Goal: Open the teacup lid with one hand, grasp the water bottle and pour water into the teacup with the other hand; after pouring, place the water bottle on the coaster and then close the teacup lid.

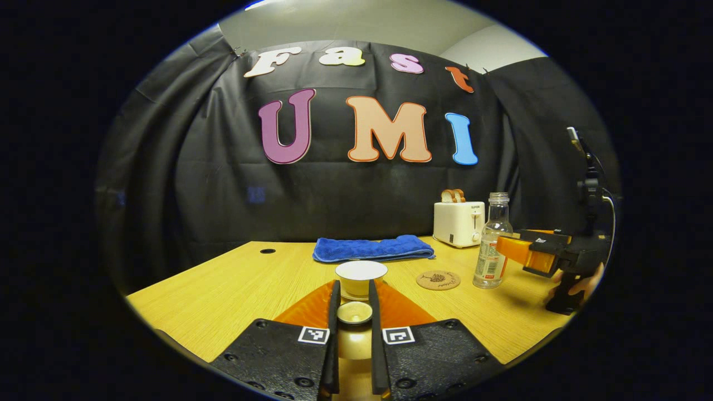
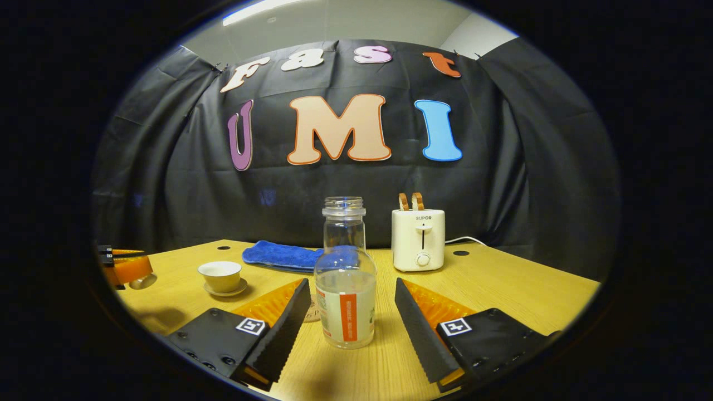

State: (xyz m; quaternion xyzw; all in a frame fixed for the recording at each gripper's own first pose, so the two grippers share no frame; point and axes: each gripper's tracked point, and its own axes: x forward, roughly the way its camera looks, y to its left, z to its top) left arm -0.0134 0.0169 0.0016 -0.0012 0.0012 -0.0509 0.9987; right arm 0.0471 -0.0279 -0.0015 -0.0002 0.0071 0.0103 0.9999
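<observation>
On the wooden table (image 2: pixel 501 289), the left hand-held gripper (image 1: pixel 354 298) clamps the lid (image 1: pixel 354 313); the right one (image 2: pixel 351 303) gapes around the bottle (image 2: pixel 345 295).

Both low views face the wall, sharing the toaster (image 1: pixel 458 223).

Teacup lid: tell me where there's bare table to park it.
Free: the table left of the teacup, short of the blue towel. Crowded: rightward, where the coaster, water bottle, toaster and right gripper cluster.
</observation>
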